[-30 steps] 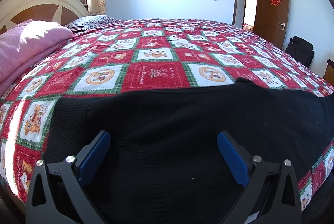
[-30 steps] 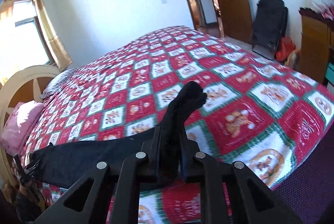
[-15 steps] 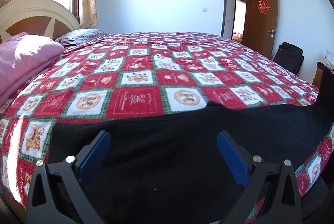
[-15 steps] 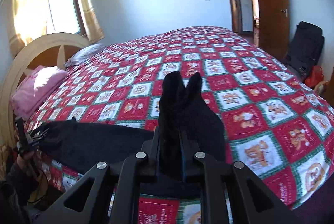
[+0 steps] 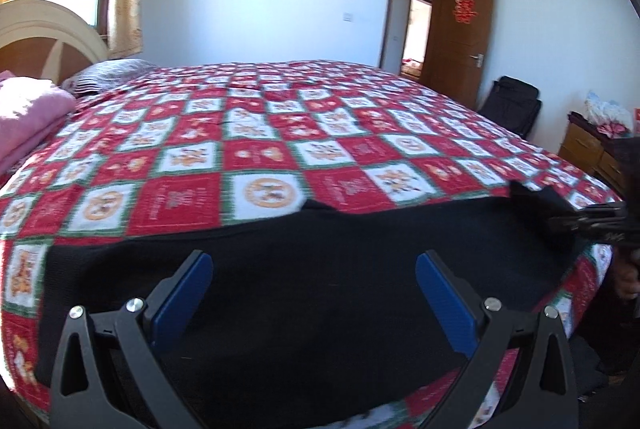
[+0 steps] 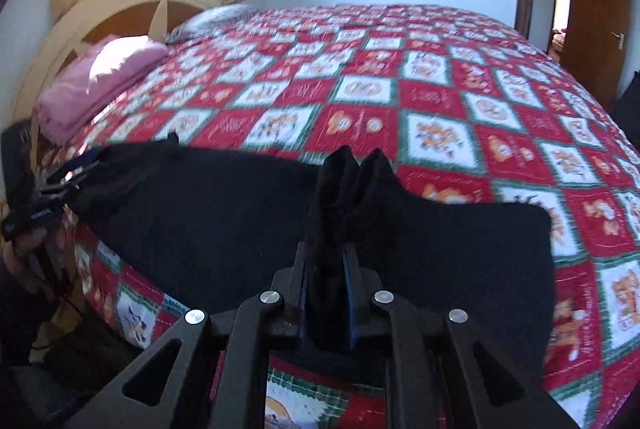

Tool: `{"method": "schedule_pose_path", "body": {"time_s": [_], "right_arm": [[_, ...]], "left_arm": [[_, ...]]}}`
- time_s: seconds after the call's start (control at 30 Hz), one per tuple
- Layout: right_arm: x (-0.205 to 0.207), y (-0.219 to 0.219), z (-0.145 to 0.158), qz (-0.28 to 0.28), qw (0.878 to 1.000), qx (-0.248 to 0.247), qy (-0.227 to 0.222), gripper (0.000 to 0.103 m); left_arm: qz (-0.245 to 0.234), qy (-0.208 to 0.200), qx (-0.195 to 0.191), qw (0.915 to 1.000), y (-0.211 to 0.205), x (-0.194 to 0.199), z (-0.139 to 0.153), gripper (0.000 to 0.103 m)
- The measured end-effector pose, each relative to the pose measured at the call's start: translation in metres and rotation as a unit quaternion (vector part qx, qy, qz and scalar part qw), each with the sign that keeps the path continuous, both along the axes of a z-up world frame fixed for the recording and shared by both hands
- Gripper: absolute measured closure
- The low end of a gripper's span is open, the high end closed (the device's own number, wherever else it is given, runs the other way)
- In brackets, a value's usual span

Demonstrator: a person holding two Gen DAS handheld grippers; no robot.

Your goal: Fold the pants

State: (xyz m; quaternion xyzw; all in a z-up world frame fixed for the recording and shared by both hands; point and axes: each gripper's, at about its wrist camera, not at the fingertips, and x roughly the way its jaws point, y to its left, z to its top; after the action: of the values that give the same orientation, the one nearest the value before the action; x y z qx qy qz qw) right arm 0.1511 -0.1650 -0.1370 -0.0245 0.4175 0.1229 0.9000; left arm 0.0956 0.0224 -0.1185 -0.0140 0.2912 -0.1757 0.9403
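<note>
Black pants point(image 5: 320, 289) lie along the near edge of the bed with the red patchwork quilt point(image 5: 260, 157). My left gripper point(image 5: 314, 261) hovers over their waist end with its blue pads point(image 5: 184, 293) wide apart and nothing between them: open. In the right wrist view my right gripper point(image 6: 326, 253) is shut on the leg ends, whose tips point(image 6: 352, 173) stick up past the fingers. The held part is doubled back over the rest of the pants point(image 6: 208, 213). The left gripper point(image 6: 68, 177) shows at the far left there, the right gripper point(image 5: 588, 225) at the far right of the left wrist view.
A folded pink blanket point(image 6: 100, 77) and a striped pillow point(image 5: 108, 77) lie by the headboard point(image 6: 120, 5). A wooden dresser point(image 5: 592, 153), a black bag point(image 5: 516, 105) and an open door point(image 5: 464, 37) stand beyond the bed's foot. A person's hand point(image 6: 20, 253) holds the left gripper.
The right gripper has carried the leg ends along the bed toward the waist end and lower, doubling the pants over. The left gripper has drawn back and risen a little, still open.
</note>
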Motion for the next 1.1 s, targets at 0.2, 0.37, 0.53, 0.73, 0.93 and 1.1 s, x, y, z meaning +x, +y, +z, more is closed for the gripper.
{"method": "schedule_pose_path", "body": {"time_s": [0.2, 0.37, 0.53, 0.73, 0.93, 1.1], "right_arm": [[0.001, -0.004, -0.014, 0.029, 0.998, 0.008, 0.050, 0.066], [-0.023, -0.044, 0.011, 0.030, 0.998, 0.045, 0.013, 0.058], [-0.024, -0.069, 0.015, 0.010, 0.997, 0.081, 0.002, 0.058], [-0.033, -0.032, 0.012, 0.065, 0.996, 0.058, -0.014, 0.058], [-0.025, 0.009, -0.017, 0.070, 0.997, -0.015, -0.004, 0.059], [-0.020, 0.006, -0.023, 0.058, 0.998, -0.028, 0.004, 0.097]], "left_arm": [[-0.074, 0.032, -0.026, 0.9964, -0.055, 0.002, -0.005, 0.000], [-0.134, 0.051, -0.027, 0.9893, -0.110, 0.004, -0.002, 0.000], [-0.149, 0.064, -0.013, 0.9867, -0.151, 0.013, -0.001, 0.000], [-0.122, 0.070, -0.017, 0.9900, -0.151, 0.014, -0.010, 0.000], [-0.104, 0.087, -0.038, 0.9900, -0.136, 0.018, -0.017, 0.000], [-0.106, 0.086, -0.054, 0.9892, -0.130, 0.018, -0.015, 0.000]]}}
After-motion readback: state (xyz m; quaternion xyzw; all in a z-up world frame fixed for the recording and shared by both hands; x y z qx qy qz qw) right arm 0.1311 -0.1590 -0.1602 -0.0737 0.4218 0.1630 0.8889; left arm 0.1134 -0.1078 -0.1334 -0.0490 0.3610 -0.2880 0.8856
